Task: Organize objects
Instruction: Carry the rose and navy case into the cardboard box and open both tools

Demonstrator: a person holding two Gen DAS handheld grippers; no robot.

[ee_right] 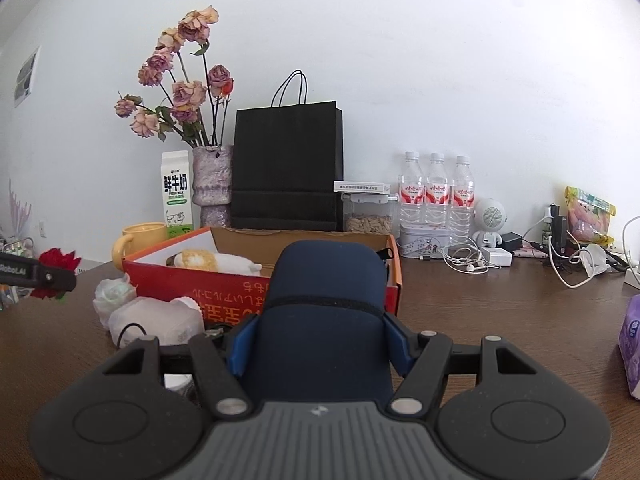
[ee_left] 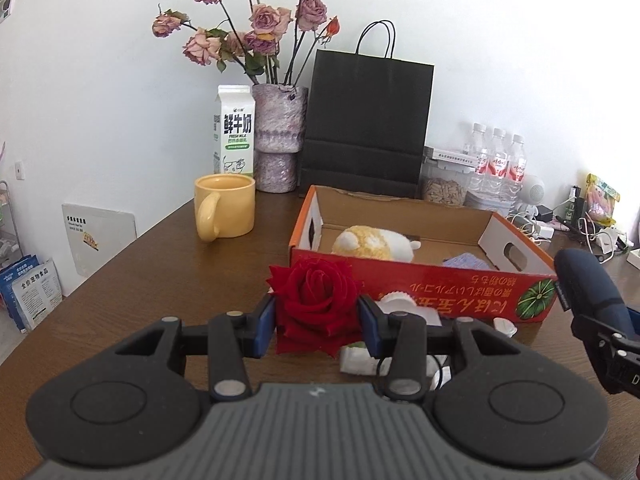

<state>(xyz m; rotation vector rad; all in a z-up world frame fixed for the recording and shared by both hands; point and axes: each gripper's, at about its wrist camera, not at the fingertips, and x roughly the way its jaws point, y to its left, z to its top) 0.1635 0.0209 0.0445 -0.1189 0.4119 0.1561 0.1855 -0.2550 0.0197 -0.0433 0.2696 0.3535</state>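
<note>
jaws: left gripper (ee_left: 318, 330) is clamped on a red fabric rose bloom (ee_left: 316, 300), blue pads against both sides of the petals; right gripper (ee_right: 318, 346) is clamped on a dark navy rounded soft case (ee_right: 324, 320), pads pressed into its flanks.

step, my read: both loads are lifted and in transit to the open red-and-orange cardboard box (ee_left: 420, 284); drop-off not done yet. next move calls for carrying each over the box's near wall, then releasing inside, one at a time so the two don't collide.

rose sits just in front of the box's near wall, left end; petals look soft, likely to deform under squeeze. case is in front of the box's right end.

white crumpled plastic-wrapped items (ee_right: 156, 320) lie against the box front. inside the box: a yellow-and-white plush toy (ee_left: 374, 242).

behind the box: black paper bag (ee_left: 368, 120).
</note>
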